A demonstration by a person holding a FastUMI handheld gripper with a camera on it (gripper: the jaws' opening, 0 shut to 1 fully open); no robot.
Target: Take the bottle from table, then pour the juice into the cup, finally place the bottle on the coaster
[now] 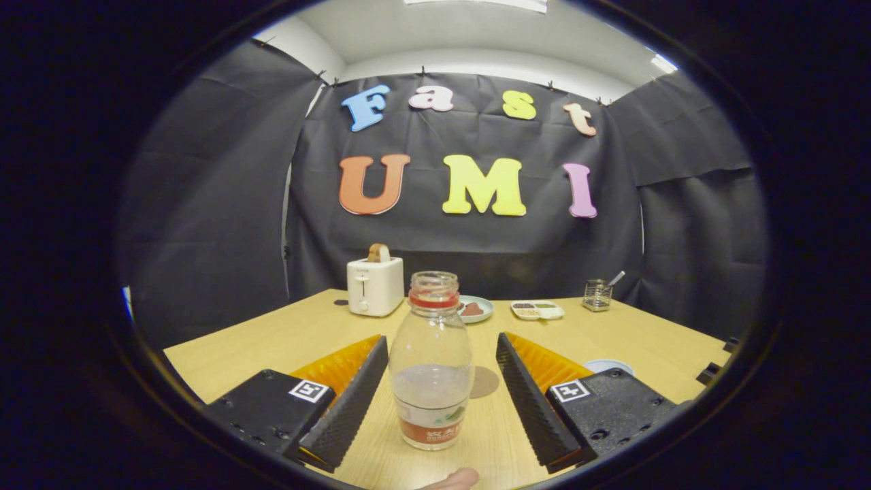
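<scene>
An uncapped clear bottle (431, 361) with a red neck ring and a little pale juice in its lower part stands upright on the wooden table (272, 340). It sits between the two fingers of my gripper (442, 354), which is open, with a gap on each side of the bottle. A round brown coaster (485, 382) lies flat just behind the bottle, to its right. The rim of a pale blue cup (607, 366) peeks out beyond the right finger.
At the back of the table stand a white toaster (374, 286) holding a slice of bread, a small plate (474, 308) with food, a white divided dish (537, 310) and a glass jar (597, 295) with a spoon. A fingertip (457, 480) shows near the table's front edge.
</scene>
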